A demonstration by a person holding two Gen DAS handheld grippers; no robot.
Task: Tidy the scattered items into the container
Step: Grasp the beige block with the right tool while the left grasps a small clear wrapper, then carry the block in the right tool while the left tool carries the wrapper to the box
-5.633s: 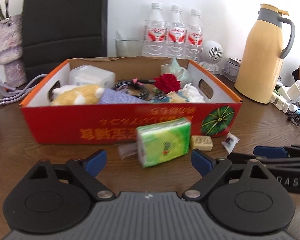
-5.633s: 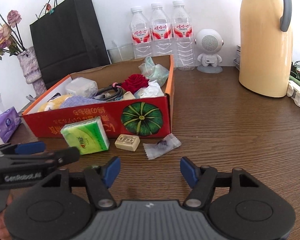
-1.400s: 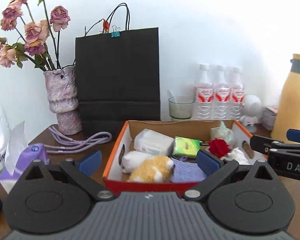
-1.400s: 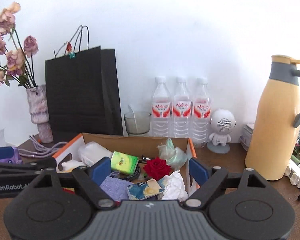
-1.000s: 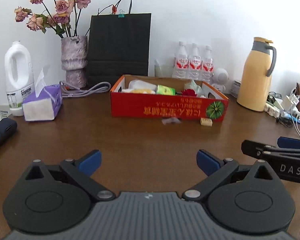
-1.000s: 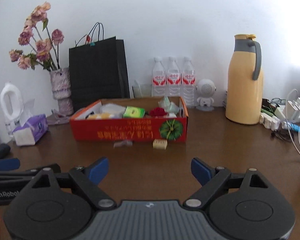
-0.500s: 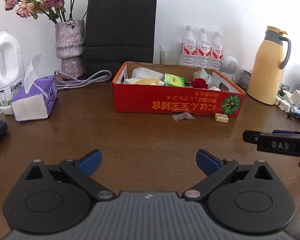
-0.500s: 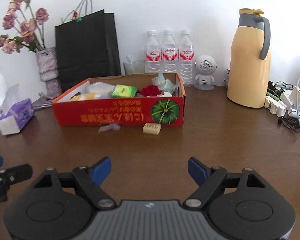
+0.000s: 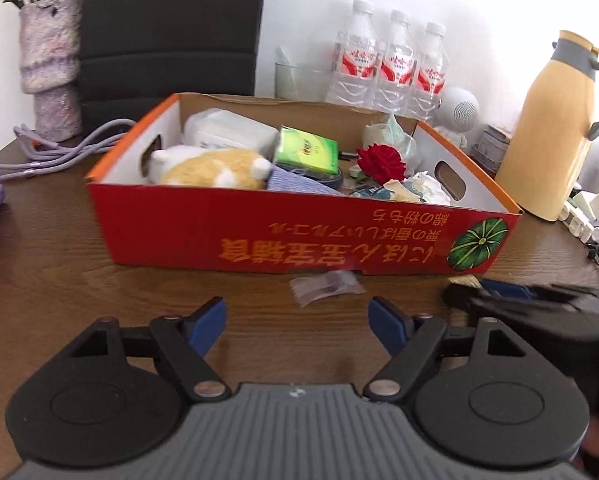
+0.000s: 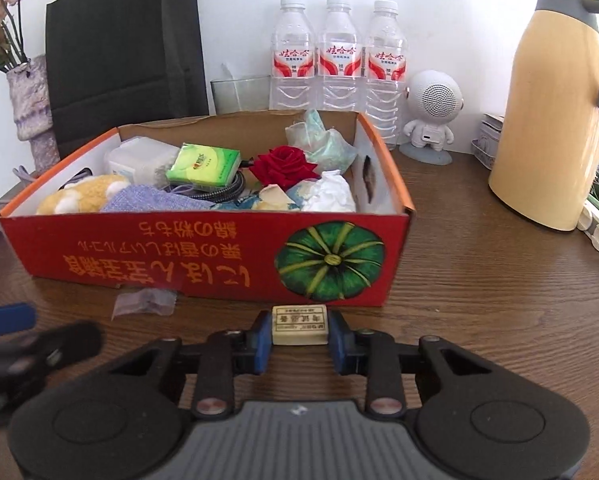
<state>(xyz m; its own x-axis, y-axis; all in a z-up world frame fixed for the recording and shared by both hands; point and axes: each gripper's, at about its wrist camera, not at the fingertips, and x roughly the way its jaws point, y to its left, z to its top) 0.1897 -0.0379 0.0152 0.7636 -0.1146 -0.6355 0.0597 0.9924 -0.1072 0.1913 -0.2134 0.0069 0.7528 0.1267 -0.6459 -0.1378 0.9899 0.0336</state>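
Two items left out: eraser (image 10: 298,324) and wrapper (image 9: 326,285), both on the table (image 10: 479,280) just in front of the box (image 10: 203,256).
Box: red carton, centre of both views; already holds a tissue pack (image 10: 204,167), rose (image 10: 284,165), plush (image 9: 211,168) and other bits.
Right gripper (image 10: 298,336): lower centre of the right view, jaws narrow, blue pads either side of the eraser and touching it; looks like a closed grasp.
Eraser: cream block, label up, just beside the box's front wall below the pumpkin print; whether it is lifted off the table, cannot tell.
Left gripper (image 9: 298,320): lower centre of the left view, jaws wide, nothing between them, aimed at the wrapper.
Wrapper: clear, flat, crinkled; centre of the left view, near the box's bottom edge.
Step in hand: likely lifting the eraser into the box.
How to do it well: keep the squeeze steady, raise straight up past the front wall before moving forward, release low over a gap near the white paper (image 10: 331,192) so it doesn't bounce.
Risk: clipping the rim; the block may slip from the pads.
Next: the thin wrapper probably needs a low pinch.
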